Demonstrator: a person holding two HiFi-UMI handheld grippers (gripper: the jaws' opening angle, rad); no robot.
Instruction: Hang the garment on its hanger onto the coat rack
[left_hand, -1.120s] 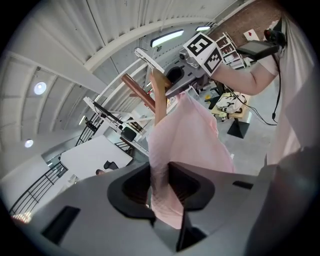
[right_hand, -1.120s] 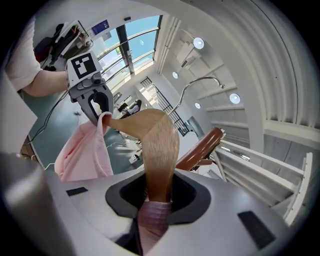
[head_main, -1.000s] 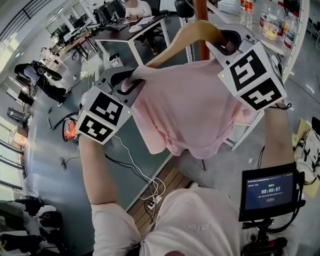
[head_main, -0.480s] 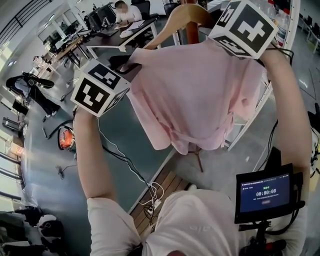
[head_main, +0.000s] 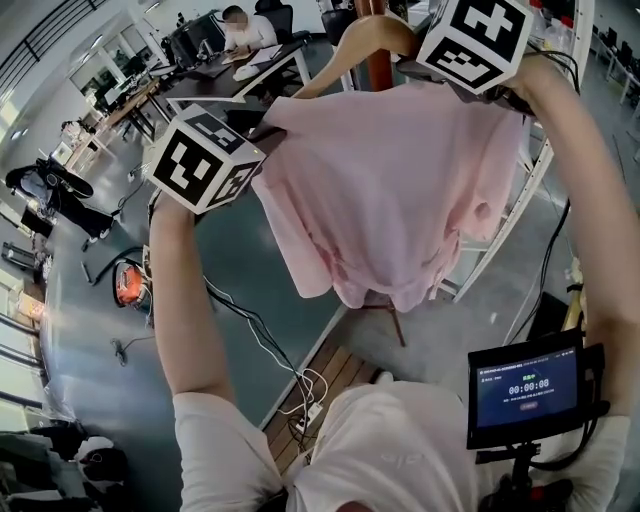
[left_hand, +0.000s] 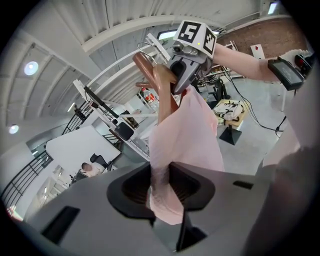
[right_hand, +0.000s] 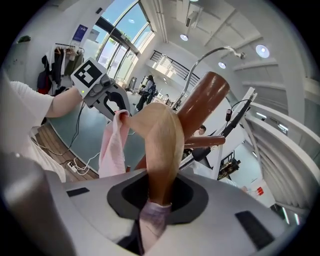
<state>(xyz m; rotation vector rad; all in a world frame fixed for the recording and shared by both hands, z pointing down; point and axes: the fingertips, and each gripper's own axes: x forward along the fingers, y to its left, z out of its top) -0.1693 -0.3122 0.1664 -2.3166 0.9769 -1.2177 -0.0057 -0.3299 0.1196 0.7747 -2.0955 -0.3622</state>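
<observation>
Nearest me, at the right, a small screen (head_main: 527, 385) on a stand shows a timer. Above it both forearms are raised, carrying the load between them. My left gripper (left_hand: 161, 187) has its jaws clamped on the left shoulder of the pink garment (head_main: 390, 190), the cloth bunched between the pads. My right gripper (right_hand: 160, 192) is closed on the right arm of the wooden hanger (head_main: 365, 40), with a fold of pink cloth pinched in below the wood. The garment hangs loose from the hanger, held high between the two marker cubes. Just beyond, the hanger's crown sits against the brown pole of the coat rack (right_hand: 206, 99); its wire hook (right_hand: 212, 51) arcs up beside the pole, and I cannot tell whether it rests on anything. Farther off to the left stands a desk (head_main: 235, 85).
</observation>
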